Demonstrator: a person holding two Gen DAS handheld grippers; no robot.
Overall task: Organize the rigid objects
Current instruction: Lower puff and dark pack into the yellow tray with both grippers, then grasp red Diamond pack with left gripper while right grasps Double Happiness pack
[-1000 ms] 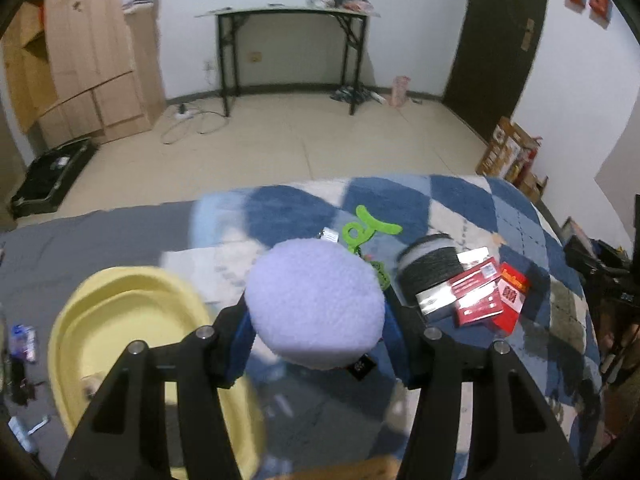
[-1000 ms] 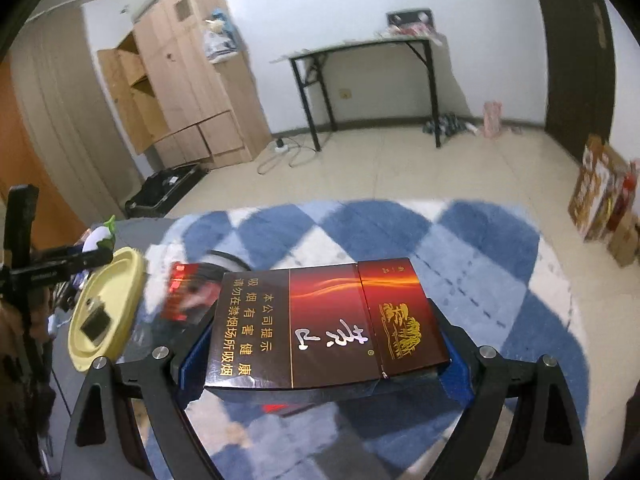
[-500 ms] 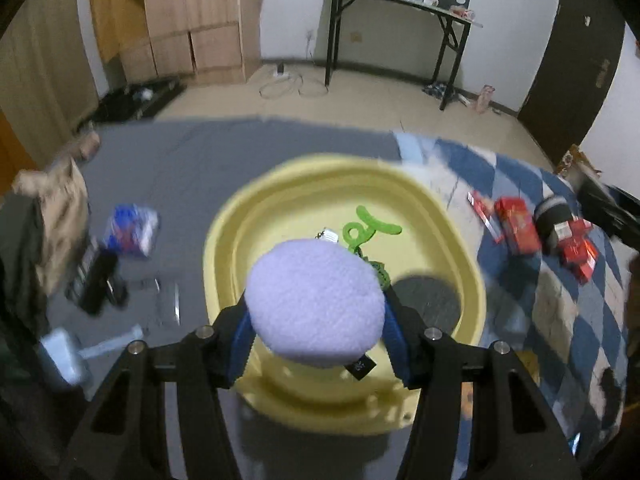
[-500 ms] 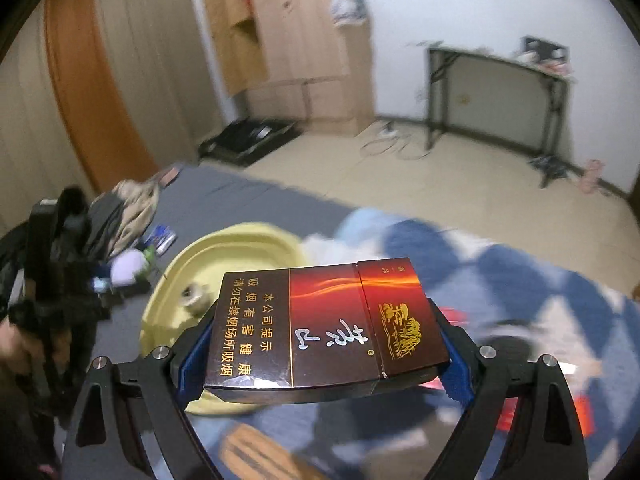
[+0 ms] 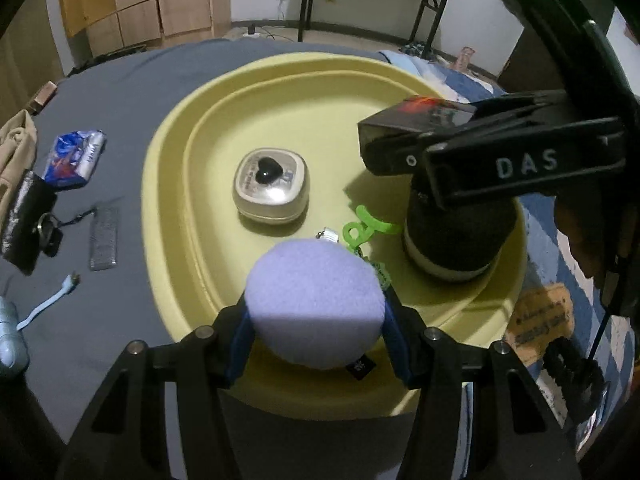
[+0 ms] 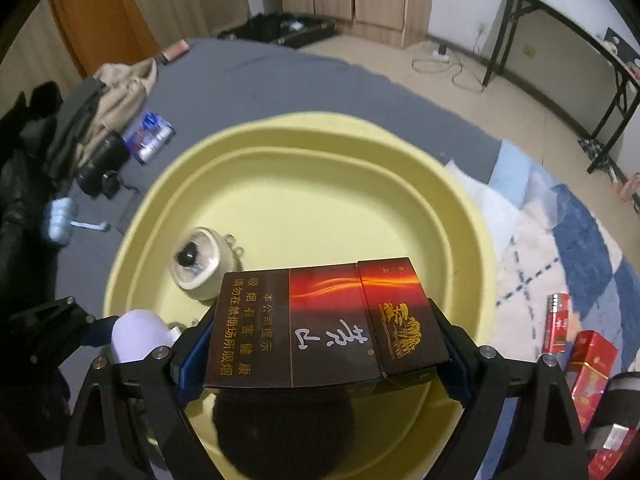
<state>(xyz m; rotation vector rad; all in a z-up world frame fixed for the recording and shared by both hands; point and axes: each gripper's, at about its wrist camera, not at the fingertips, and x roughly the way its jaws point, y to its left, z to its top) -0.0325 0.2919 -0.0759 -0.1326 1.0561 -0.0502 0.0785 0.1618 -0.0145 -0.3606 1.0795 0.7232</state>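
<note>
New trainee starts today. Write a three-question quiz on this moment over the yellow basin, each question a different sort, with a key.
1. True or false: the right gripper holds nothing between its fingers.
2. What does the left gripper hold? A) lilac plush ball B) red pack C) blue charger
3. Name the small thing lying alone on the floor of the yellow basin.

Key
1. False: it is shut on the dark red cigarette box.
2. A: the lilac plush ball, with a green loop hanging from it.
3. A cream rounded case with a black heart on its lid.
</note>
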